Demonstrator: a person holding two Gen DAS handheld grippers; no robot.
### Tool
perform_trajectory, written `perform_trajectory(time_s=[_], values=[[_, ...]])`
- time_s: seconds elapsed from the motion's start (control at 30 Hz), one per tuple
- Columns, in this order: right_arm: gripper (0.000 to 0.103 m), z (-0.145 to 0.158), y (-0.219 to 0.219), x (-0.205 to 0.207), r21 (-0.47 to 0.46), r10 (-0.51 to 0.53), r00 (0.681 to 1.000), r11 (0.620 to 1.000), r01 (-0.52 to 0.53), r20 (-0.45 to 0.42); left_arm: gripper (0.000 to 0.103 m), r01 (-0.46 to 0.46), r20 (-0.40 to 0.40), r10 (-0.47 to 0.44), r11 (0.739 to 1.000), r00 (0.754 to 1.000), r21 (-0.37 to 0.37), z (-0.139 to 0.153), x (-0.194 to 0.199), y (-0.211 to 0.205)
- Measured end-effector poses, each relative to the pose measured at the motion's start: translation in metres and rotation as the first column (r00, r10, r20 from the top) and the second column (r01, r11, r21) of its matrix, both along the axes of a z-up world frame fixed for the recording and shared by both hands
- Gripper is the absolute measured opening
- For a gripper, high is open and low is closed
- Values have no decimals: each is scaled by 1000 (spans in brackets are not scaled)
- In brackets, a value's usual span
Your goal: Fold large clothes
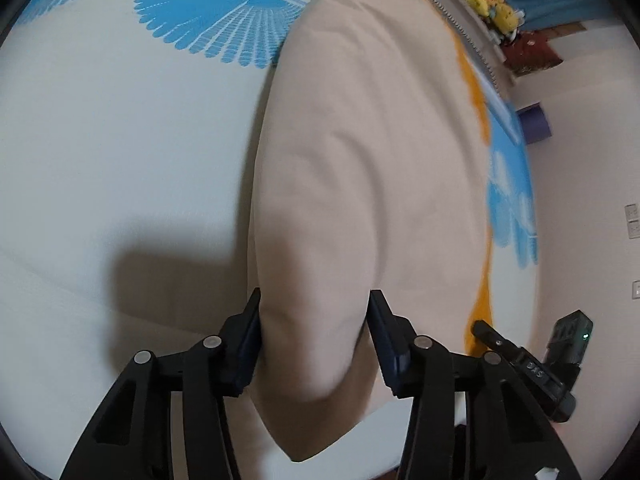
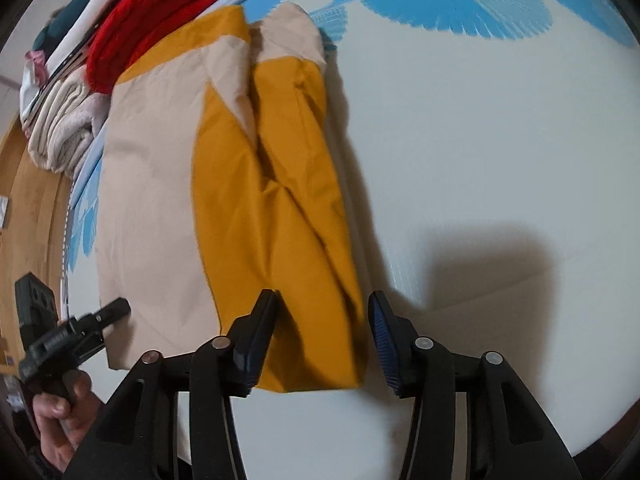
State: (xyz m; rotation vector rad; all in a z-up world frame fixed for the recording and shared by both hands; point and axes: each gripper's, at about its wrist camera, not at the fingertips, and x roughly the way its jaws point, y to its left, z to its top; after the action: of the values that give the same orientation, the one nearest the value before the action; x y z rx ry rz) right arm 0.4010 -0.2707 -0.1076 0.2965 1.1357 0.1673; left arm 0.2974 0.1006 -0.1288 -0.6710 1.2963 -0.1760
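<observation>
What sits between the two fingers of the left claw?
In the left wrist view, a fold of the beige garment fills the gap of the left claw, whose fingers stand wide apart.

Matt beige-and-mustard woven cloth garment (image 2: 248,184), softly creased; smooth printed bed sheet (image 1: 120,152); matt black plastic gripper fingers (image 1: 248,344) with ribbed blue pads (image 2: 382,340); fuzzy red knit (image 2: 152,12).
</observation>
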Motion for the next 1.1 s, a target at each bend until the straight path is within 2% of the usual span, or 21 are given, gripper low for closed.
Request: perform_trajectory(time_s=[0.07, 0.13, 0.23, 0.3, 0.33, 0.43, 0.47, 0.5, 0.57, 0.6, 0.63, 0.67, 0.7, 0.73, 0.8, 0.83, 0.9, 0.97, 1.03, 1.1], values=[[41, 3, 0, 1, -28, 12, 1000, 1000, -12, 19, 45, 34, 2, -34, 998, 999, 59, 4, -3, -10], [40, -5, 1, 3, -69, 30, 999, 997, -31, -16, 49, 51, -16, -49, 995, 999, 86, 4, -6, -14], [38, -10, -1, 5, -125, 38, 999, 991, -41, -25, 47, 42, 0, -43, 989, 999, 144, 8, -17, -17], [28, -16, -1, 6, -182, 43, 998, 982, -52, -52, 47, 81, -14, -80, 976, 997, 202, 2, -21, -22], [26, -20, -3, 5, -212, 39, 997, 976, -54, -72, 47, 87, -36, -81, 976, 996, 198, -2, -24, -23], [27, -17, -13, 0, -214, -8, 996, 977, -11, -90, 47, 41, -65, -32, 989, 997, 145, 2, -32, -17], [27, -12, -14, -3, -237, -23, 997, 972, 4, -76, 47, 32, -63, -22, 986, 998, 165, 8, -38, -15], [27, -3, -13, -8, -304, -37, 998, 952, 21, -47, 47, 31, -54, -21, 979, 998, 203, 15, -43, -17], [27, 18, -9, -20, -454, -51, 998, 889, 60, 33, 46, 28, -8, -27, 946, 1000, 324, 37, -55, -25], [27, 34, -6, -29, -481, -46, 994, 872, 89, 101, 51, 12, 38, -30, 912, 999, 409, 52, -63, -30], [28, 55, -5, -40, -467, -32, 982, 877, 116, 184, 64, -15, 108, -44, 871, 993, 492, 71, -76, -36], [29, 72, -4, -52, -443, -17, 967, 887, 132, 255, 74, -33, 151, -55, 850, 987, 526, 81, -81, -40], [31, 93, 1, -69, -415, 12, 939, 899, 140, 343, 90, -64, 212, -71, 821, 975, 568, 96, -95, -46], [42, 111, 6, -88, -399, 44, 905, 906, 142, 423, 94, -99, 270, -84, 795, 959, 599, 110, -110, -53], [86, 134, 17, -124, -395, 90, 839, 905, 156, 537, 101, -135, 340, -110, 773, 934, 620, 127, -135, -57], [93, 142, 29, -138, -399, 108, 811, 902, 163, 575, 102, -149, 367, -116, 772, 923, 618, 133, -143, -65], [96, 149, 36, -167, -398, 137, 779, 904, 154, 613, 102, -170, 420, -127, 781, 899, 601, 141, -171, -69], [96, 149, 40, -191, -387, 138, 775, 910, 146, 617, 102, -171, 443, -140, 788, 886, 591, 147, -189, -77], [96, 141, 43, -216, -378, 122, 785, 913, 151, 608, 102, -160, 443, -144, 800, 885, 579, 148, -203, -86], [96, 132, 40, -228, -353, 84, 822, 924, 148, 564, 102, -159, 443, -133, 813, 886, 561, 147, -214, -92]])
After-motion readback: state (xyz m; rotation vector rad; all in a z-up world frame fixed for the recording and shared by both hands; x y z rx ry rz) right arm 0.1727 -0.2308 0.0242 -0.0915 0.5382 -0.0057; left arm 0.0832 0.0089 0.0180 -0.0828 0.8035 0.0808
